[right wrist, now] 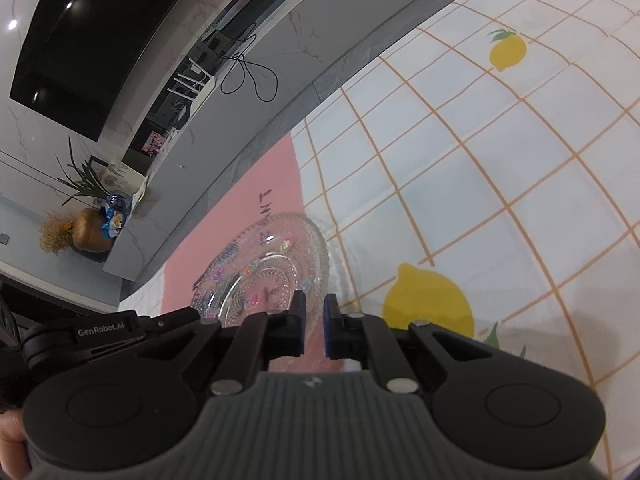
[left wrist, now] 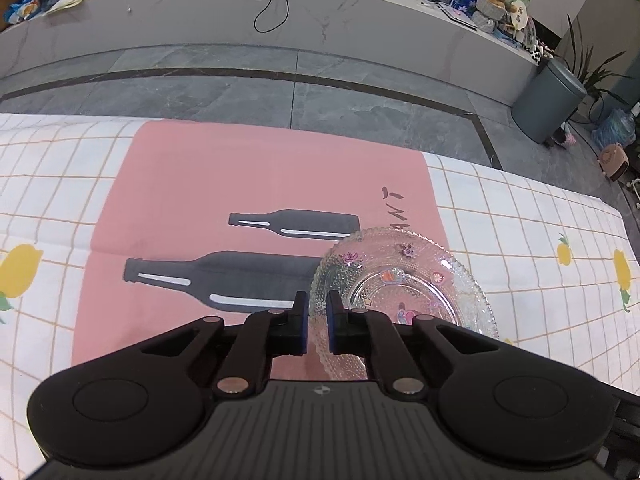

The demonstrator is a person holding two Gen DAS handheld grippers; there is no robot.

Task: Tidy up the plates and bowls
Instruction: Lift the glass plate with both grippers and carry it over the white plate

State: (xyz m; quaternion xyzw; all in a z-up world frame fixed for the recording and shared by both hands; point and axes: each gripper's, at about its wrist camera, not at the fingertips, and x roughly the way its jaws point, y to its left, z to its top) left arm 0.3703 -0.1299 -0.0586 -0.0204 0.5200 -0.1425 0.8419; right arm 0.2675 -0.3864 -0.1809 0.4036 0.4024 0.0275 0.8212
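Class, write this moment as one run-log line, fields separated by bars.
left gripper: at glass plate rim, narrow gap | right gripper: same, opposite rim | plate: on pink mat

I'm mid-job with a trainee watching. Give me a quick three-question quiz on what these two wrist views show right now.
1. True or false: the glass plate lies partly on the pink placemat.
2. Which fruit is printed on the checked tablecloth? A apples, B lemons, C cherries.
3. Fill in: the rim of the plate sits between the fingers of the ____ hand-held gripper.

Key
1. True; its right side overhangs the cloth.
2. B.
3. Left. The right hand-held gripper also sits at the rim, jaws nearly closed; contact cannot be told.
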